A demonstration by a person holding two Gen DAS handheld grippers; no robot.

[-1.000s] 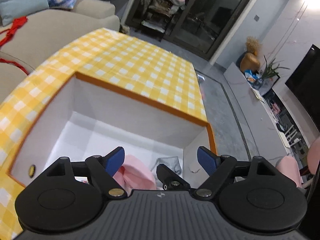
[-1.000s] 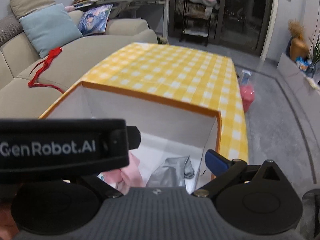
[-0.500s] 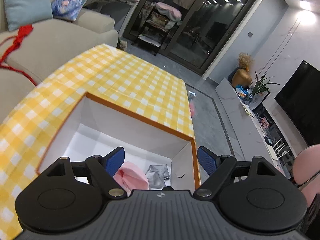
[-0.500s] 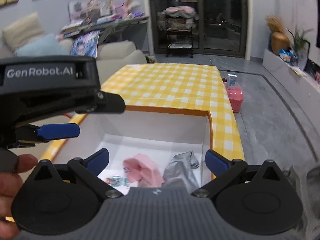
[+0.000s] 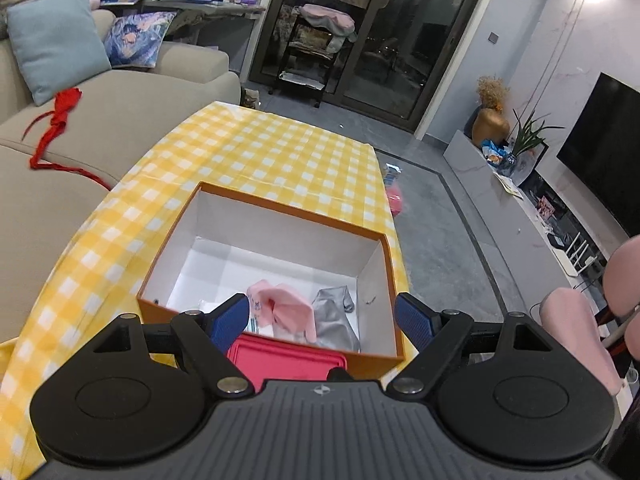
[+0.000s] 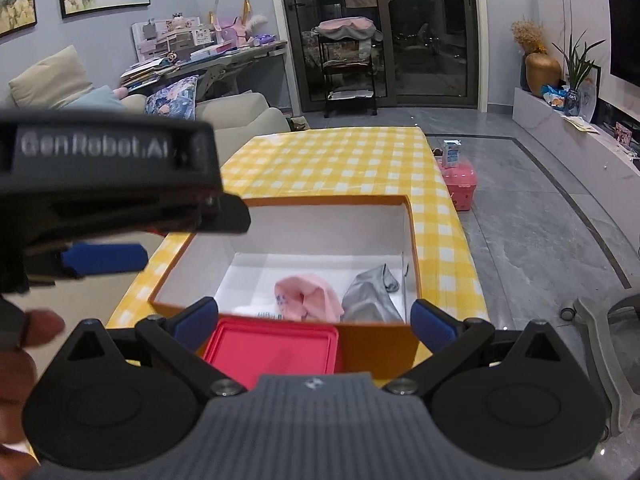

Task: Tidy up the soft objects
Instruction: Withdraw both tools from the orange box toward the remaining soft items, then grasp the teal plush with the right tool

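Observation:
An open orange box with a white inside sits on the yellow checked tablecloth. A pink soft cloth and a grey soft cloth lie in its near part. They also show in the right wrist view, pink cloth, grey cloth, box. My left gripper is open and empty, above the box's near edge. My right gripper is open and empty, above the same edge. A red flat tray lies just in front of the box.
A beige sofa with cushions and a red ribbon stands left of the table. A pink basket sits on the grey floor to the right. The left gripper's body fills the left of the right wrist view.
Both grippers have pulled back and up from the box. The whole box and the red tray in front of it have come into view. The cloths lie unmoved.

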